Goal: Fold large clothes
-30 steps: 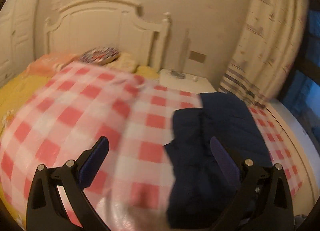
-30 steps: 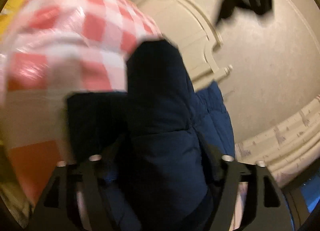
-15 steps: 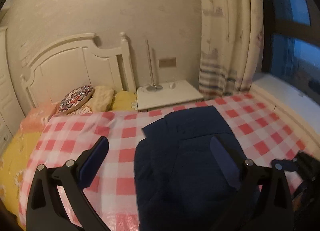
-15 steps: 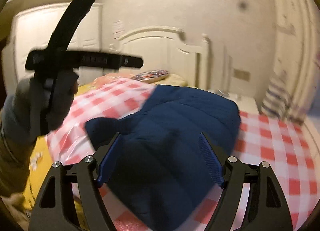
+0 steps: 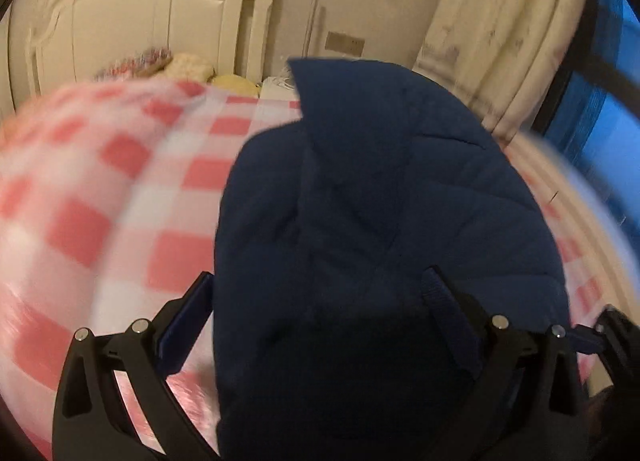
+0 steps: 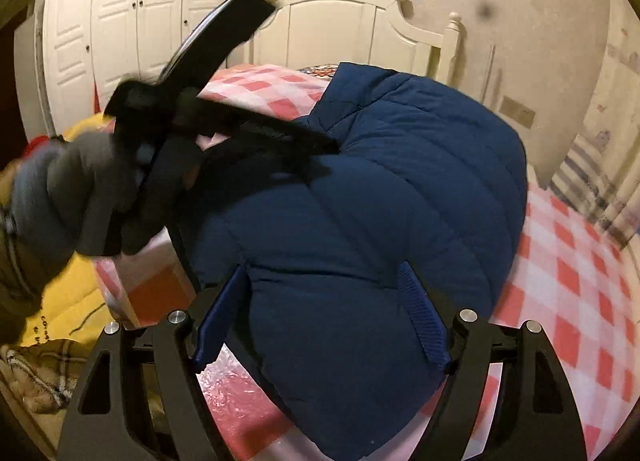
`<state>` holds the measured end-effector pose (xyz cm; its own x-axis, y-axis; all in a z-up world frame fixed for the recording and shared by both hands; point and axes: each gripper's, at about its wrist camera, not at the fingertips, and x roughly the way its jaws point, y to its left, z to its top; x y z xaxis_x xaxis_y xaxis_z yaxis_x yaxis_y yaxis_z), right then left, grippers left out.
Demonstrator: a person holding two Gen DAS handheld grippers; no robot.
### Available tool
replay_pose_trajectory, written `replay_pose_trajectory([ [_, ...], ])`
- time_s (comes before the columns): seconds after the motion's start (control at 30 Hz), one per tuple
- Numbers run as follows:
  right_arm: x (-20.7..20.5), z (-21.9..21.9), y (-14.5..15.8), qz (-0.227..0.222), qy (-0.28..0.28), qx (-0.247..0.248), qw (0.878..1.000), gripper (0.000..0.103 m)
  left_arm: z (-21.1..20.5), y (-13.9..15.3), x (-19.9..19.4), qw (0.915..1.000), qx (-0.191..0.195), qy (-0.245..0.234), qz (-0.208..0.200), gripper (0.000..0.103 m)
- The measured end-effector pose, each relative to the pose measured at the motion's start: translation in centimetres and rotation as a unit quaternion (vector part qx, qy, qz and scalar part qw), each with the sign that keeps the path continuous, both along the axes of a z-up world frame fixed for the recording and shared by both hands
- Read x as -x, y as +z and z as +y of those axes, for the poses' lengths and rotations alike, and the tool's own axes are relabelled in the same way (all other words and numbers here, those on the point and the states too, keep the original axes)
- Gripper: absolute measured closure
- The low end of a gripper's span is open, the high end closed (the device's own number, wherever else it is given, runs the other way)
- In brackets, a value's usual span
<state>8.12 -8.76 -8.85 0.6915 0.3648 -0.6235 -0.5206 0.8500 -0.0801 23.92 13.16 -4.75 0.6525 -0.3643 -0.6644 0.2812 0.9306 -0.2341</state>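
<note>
1 navy quilted puffer jacket (image 6: 384,197): folded into a thick bundle, lying on the red-and-white checked cover (image 6: 576,293) of the bed, near its foot end; quilting seams visible on top.

1 right gripper (image 6: 322,313): jaws spread wide, blue pads on either side of the bundle's near end, nothing clamped between them as far as the right wrist view shows.

1 left gripper (image 5: 316,321): jaws likewise wide, straddling the jacket's near edge; left wrist view blurred, so pad contact cannot be told. Seen from the right wrist view, it is held in a grey-gloved hand (image 6: 76,197) above the jacket's left side.

1 cream headboard (image 6: 340,21), 1 white wardrobe (image 6: 120,21), 1 pale patterned curtain (image 5: 500,41), 1 yellow quilt (image 6: 68,309) beside the bed.
</note>
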Motion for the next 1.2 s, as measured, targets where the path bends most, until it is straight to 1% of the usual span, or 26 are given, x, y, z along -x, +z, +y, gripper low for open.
replay_pose_trajectory([
  [0.07,0.2,-0.1,-0.3,-0.006,0.006,0.000,1.000,0.027,1.1,-1.6,0.0,0.9985,0.053,0.001,0.010,0.002],
  [0.1,0.4,-0.1,-0.3,-0.008,0.008,-0.002,1.000,0.027,1.2,-1.9,0.0,0.9980,0.062,0.001,0.012,0.002],
  [0.13,0.4,-0.2,-0.5,-0.010,0.010,-0.005,1.000,0.026,1.2,-1.9,0.1,0.9981,0.060,0.003,0.010,0.002],
  [0.23,0.0,-0.5,-0.4,-0.003,0.011,-0.014,1.000,0.026,0.4,-1.2,0.6,0.9997,0.022,0.011,-0.001,0.002],
  [0.27,-0.4,-0.6,-0.3,-0.001,0.011,-0.013,1.000,0.026,0.1,-0.5,0.6,0.9998,0.004,0.017,0.004,0.002],
  [0.3,-0.4,-0.6,-0.3,-0.001,0.009,-0.013,1.000,0.026,-0.2,1.0,0.8,0.9994,-0.019,0.027,0.008,0.003],
  [0.33,-0.5,-0.7,-0.3,-0.002,0.008,-0.015,1.000,0.026,-0.4,2.4,1.0,0.9990,-0.031,0.032,-0.004,0.005],
  [0.37,-0.4,-0.6,-0.6,-0.002,0.008,-0.016,1.000,0.026,-0.7,4.2,1.4,0.9983,-0.040,0.033,-0.028,0.005],
  [0.4,-0.2,-0.5,-0.6,-0.003,0.008,-0.017,1.000,0.026,-1.2,6.9,1.9,0.9957,-0.053,0.036,-0.068,0.004],
  [0.47,-0.1,-0.4,-0.6,-0.004,0.007,-0.015,1.000,0.026,-2.3,10.2,2.1,0.9894,-0.074,0.042,-0.117,0.002],
  [0.5,-0.1,-0.3,-0.6,-0.005,0.007,-0.012,1.000,0.026,-3.1,11.5,1.9,0.9862,-0.086,0.042,-0.135,0.002],
  [0.53,0.0,-0.2,-0.6,-0.005,0.007,-0.011,1.000,0.026,-4.2,12.7,0.8,0.9842,-0.099,0.035,-0.143,0.002],
  [0.57,0.0,-0.2,-0.7,-0.005,0.007,-0.011,1.000,0.026,-5.2,13.2,-0.4,0.9849,-0.107,0.025,-0.134,0.002],
  [0.6,0.0,-0.2,-0.7,-0.006,0.006,-0.010,1.000,0.026,-6.4,13.3,-2.5,0.9859,-0.120,0.021,-0.115,0.002],
  [0.67,0.1,-0.2,-0.8,-0.007,0.006,-0.008,1.000,0.026,-7.9,12.9,-5.1,0.9841,-0.146,0.030,-0.096,0.002],
  [0.73,0.1,-0.2,-0.8,-0.008,0.006,-0.007,1.000,0.026,-9.0,11.2,-8.2,0.9828,-0.169,0.030,-0.069,0.002],
  [0.8,0.1,-0.3,-0.9,-0.009,0.007,-0.010,1.000,0.026,-9.1,7.8,-10.9,0.9749,-0.214,0.050,-0.035,0.002],
  [0.83,0.2,-0.3,-0.9,-0.010,0.008,-0.012,1.000,0.026,-8.8,5.3,-12.0,0.9707,-0.233,0.057,-0.012,0.002],
  [0.87,0.3,-0.3,-0.9,-0.013,0.012,-0.016,1.000,0.026,-8.4,2.8,-12.4,0.9728,-0.226,0.050,0.011,0.002],
  [0.9,0.4,-0.3,-0.7,-0.014,0.019,-0.023,0.999,0.026,-7.2,1.5,-12.4,0.9801,-0.190,0.056,0.016,0.002],
  [0.93,0.4,-0.2,-0.6,-0.011,0.022,-0.025,0.999,0.026,-6.4,1.1,-12.0,0.9821,-0.176,0.066,0.016,0.002],
  [1.03,0.4,-0.2,-0.2,-0.009,0.032,-0.027,0.999,0.027,-5.2,0.6,-11.3,0.9838,-0.160,0.082,0.008,0.002],
  [1.07,0.3,-0.4,0.2,-0.003,0.038,-0.036,0.999,0.027,-4.9,0.4,-11.2,0.9846,-0.153,0.083,0.008,0.002],
  [1.13,-0.6,-1.9,1.9,0.015,0.047,-0.080,0.996,0.031,-4.2,0.3,-11.2,0.9874,-0.134,0.083,0.015,0.002],
  [1.17,-1.1,-2.7,2.7,0.010,0.037,-0.091,0.995,0.031,-3.9,0.2,-11.3,0.9888,-0.123,0.082,0.020,0.002],
  [1.2,-2.0,-4.0,3.8,-0.004,0.014,-0.099,0.995,0.031,-3.5,0.0,-11.5,0.9899,-0.114,0.080,0.026,0.002],
])
